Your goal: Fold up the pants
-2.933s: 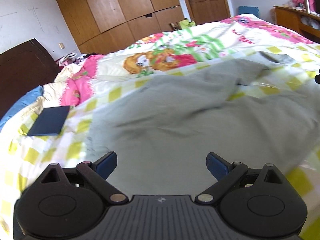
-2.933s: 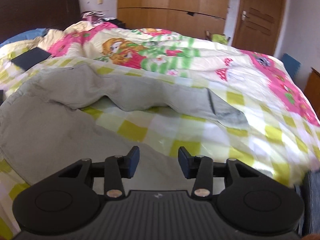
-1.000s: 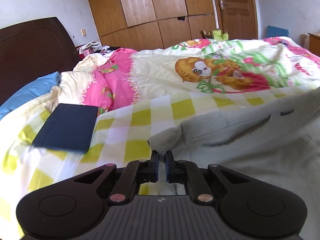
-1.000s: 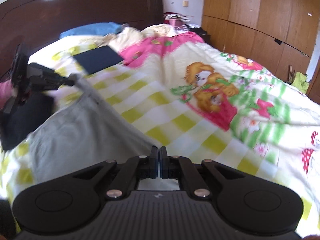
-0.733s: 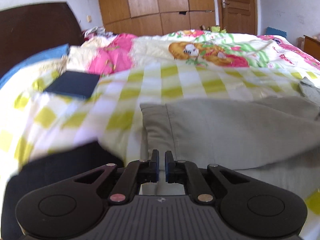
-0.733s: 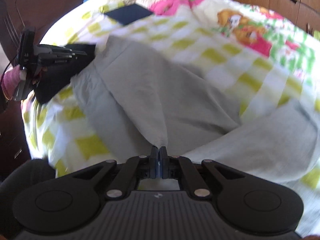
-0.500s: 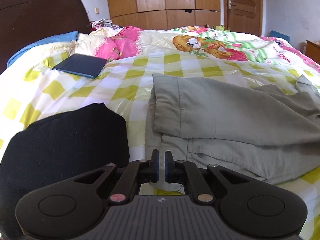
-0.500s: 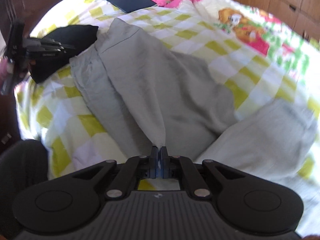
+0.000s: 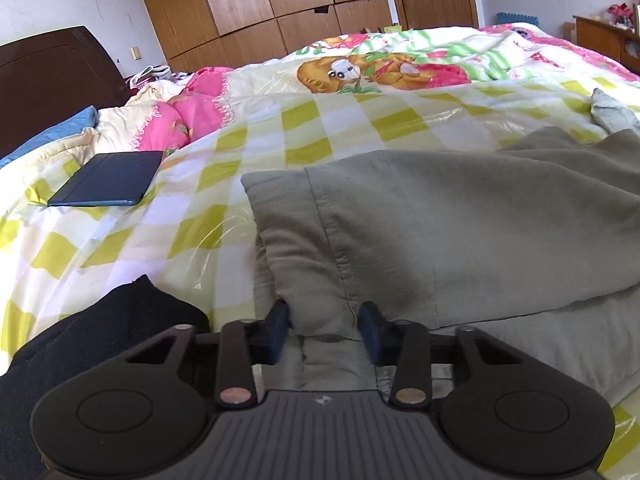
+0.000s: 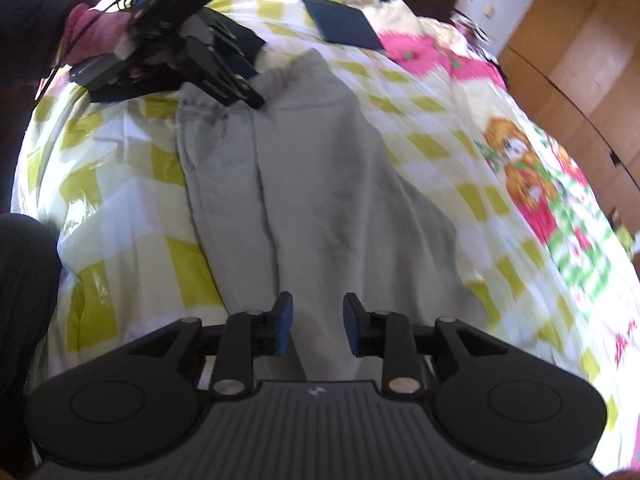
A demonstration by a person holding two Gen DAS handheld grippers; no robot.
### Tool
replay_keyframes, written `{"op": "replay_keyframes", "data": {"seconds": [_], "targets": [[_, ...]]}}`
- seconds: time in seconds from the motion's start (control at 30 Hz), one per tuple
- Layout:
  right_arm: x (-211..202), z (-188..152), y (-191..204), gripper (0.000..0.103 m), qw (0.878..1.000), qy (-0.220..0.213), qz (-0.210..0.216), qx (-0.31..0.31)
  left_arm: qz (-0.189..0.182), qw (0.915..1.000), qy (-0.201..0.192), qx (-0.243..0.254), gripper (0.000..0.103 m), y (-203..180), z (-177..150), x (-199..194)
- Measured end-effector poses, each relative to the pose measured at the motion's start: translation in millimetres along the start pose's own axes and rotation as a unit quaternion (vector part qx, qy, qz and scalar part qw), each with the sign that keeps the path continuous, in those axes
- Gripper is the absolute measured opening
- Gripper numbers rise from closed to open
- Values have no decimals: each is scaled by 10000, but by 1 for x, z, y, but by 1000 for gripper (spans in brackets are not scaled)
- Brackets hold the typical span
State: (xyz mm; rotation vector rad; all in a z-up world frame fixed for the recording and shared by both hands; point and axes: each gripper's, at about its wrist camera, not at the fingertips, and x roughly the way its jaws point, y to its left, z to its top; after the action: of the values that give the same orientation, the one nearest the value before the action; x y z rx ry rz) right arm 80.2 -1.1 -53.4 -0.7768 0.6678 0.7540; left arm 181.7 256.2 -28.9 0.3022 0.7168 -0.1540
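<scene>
Pants: grey pants [image 9: 440, 232] lie on the bed [image 9: 328, 120], directly ahead of both hand-held grippers; one layer is folded over another, its hemmed end just in front of the left one
Left hand-held gripper: the left hand-held gripper [image 9: 325, 330] has its jaws parted, with a corner of the upper layer sitting loose between them; nothing is clamped
Right hand-held gripper: the right hand-held gripper [image 10: 317, 328] is also spread apart, hovering over the folded edge near the far end of the garment; the cloth lies free under it
Done so far: judging by the doubled cloth, the first fold appears laid down and let go
Left to do: the bundle is long and rumpled; it probably needs smoothing and at least one more fold across its length
Nearby: a dark blue tablet case [image 9: 108, 178] lies well ahead to the left; a black cloth [image 9: 80, 344] lies just left of the left one
</scene>
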Motion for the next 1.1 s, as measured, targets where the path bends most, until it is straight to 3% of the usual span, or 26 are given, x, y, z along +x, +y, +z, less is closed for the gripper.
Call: {"op": "replay_keyframes", "data": {"seconds": [0.07, 0.3, 0.33, 0.37, 0.4, 0.6, 0.73, 0.87, 1.0, 1.07, 1.1], "targets": [[11, 8, 8, 30, 9996, -156, 18, -220, -45, 9999, -14, -120, 37, 4, 1, -4], [53, 24, 19, 29, 9988, -57, -275, -403, -157, 9991, -121, -370, 33, 20, 11, -34], [54, 27, 16, 24, 9990, -3, -279, -351, -152, 9990, -160, -392, 33, 22, 13, -40], [52, 28, 13, 6, 9993, 22, -257, -275, -138, 9989, -218, -402, 33, 25, 16, -48], [48, 30, 10, 0, 9996, 26, -203, -190, -141, 9986, -275, -432, 33, 28, 16, -56], [15, 34, 20, 0, 9995, -124, 230, -177, -160, 9981, -334, -489, 32, 36, 1, -96], [41, 26, 44, 3, 9979, 299, 538, -180, -74, 9987, 195, -467, 33, 29, -30, -73], [41, 27, 54, 7, 9987, 201, 474, -71, 147, 9981, 544, -247, 34, 13, -52, -56], [23, 27, 48, 12, 9988, -35, 479, 97, 378, 9979, 429, -291, 34, 19, -53, -73], [31, 24, 48, 24, 9986, 61, 470, 228, 418, 9978, 254, -439, 34, 23, -50, -84], [38, 22, 50, 24, 9983, 156, 476, 306, 432, 9979, 108, -479, 34, 21, -48, -90]]}}
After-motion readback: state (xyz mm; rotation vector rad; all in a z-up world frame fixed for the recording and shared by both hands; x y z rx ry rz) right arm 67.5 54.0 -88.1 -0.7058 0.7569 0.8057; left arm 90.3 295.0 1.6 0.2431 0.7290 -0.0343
